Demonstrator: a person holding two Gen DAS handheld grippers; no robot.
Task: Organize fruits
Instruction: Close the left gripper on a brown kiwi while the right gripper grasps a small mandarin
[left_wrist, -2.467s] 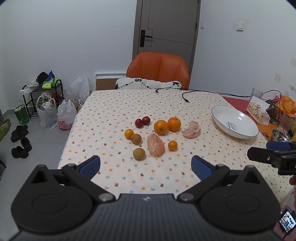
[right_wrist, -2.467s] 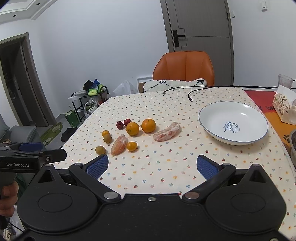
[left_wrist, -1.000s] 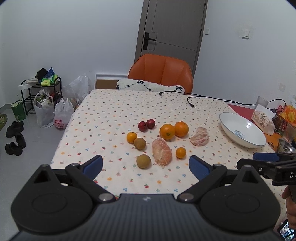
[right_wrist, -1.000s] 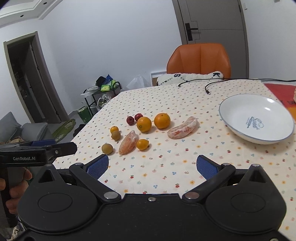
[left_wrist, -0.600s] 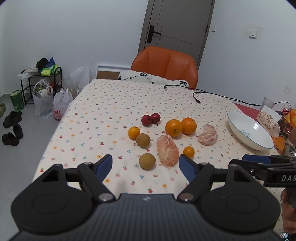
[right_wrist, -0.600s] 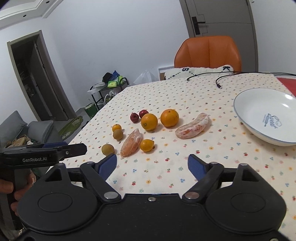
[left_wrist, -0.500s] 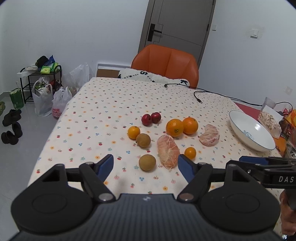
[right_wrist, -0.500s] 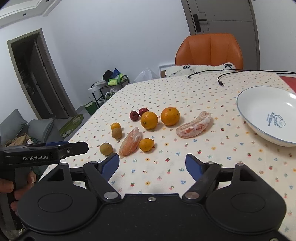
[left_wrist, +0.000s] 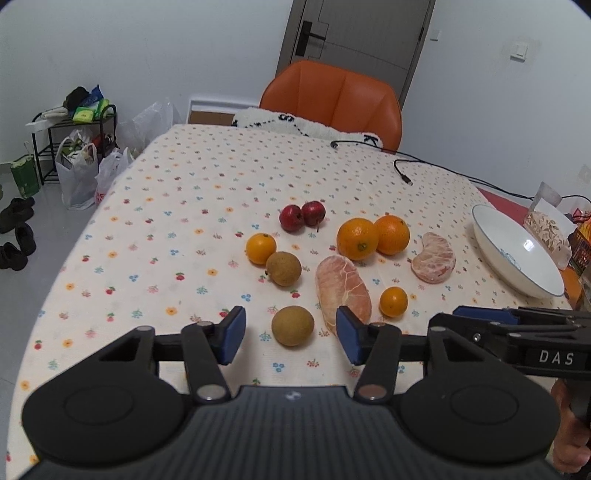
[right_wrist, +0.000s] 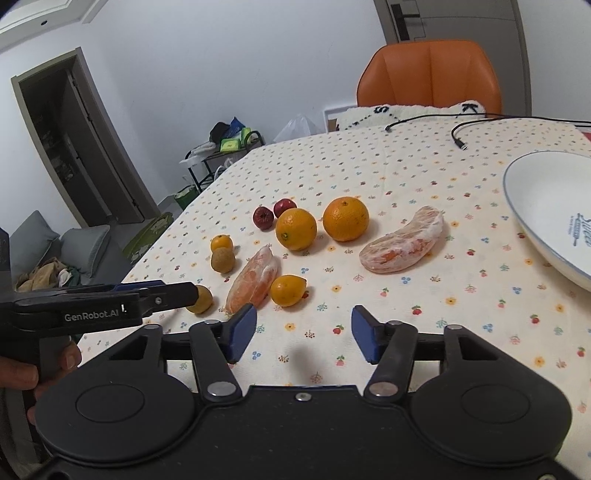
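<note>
Floral tablecloth (left_wrist: 177, 206): fruit cluster centre, white bowl (left_wrist: 517, 266) at 3 o'clock, empty, likely destination. Your left gripper (left_wrist: 290, 334) frames brown round fruit (left_wrist: 292, 325); jaws just narrowing, not touching. Your right gripper (right_wrist: 303, 334) likewise narrowing, nothing between; small orange (right_wrist: 287, 290) at its 11 o'clock.

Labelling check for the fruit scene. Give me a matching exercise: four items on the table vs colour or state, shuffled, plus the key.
Column 1
1. bowl
2. nearest round fruit
3. two small fruits at the back
4. long segment

Column 2
A. peeled, pinkish
B. dark red, touching
C. white, holds no fruit
D. brown, in line with the left tool's gap

Pairs: 1-C, 2-D, 3-B, 4-A
</note>
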